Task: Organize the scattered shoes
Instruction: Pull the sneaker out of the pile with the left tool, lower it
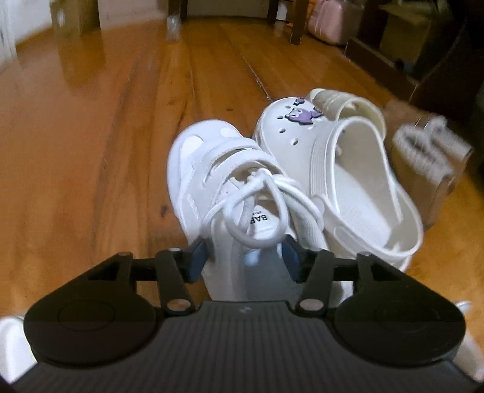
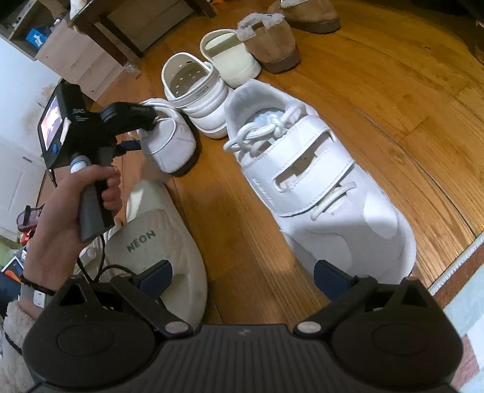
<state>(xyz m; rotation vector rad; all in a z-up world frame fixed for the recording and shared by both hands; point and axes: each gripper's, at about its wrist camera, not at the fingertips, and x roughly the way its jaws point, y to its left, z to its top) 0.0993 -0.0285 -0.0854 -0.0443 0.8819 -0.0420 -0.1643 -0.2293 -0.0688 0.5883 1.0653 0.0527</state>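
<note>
My left gripper (image 1: pixel 245 257) is shut on the heel of a white laced sneaker (image 1: pixel 224 181) and holds it beside a white clog (image 1: pixel 341 169) with a purple charm. In the right wrist view the same gripper (image 2: pixel 148 118) grips that sneaker (image 2: pixel 169 142), heel tilted up off the floor. My right gripper (image 2: pixel 242 275) is open and empty, low over the wooden floor (image 2: pixel 393 105), with the matching white sneaker (image 2: pixel 317 187) just ahead on the right and a white NEON slipper (image 2: pixel 160 241) on the left.
A row of shoes runs away from me: a white clog (image 2: pixel 193 90), a cream clog (image 2: pixel 230 54), two tan fur-lined slippers (image 2: pixel 269 42). A tan slipper (image 1: pixel 423 157) lies right of the clog. Furniture legs (image 1: pixel 296 21) and boxes stand behind. A rug edge (image 2: pixel 462 272) is at right.
</note>
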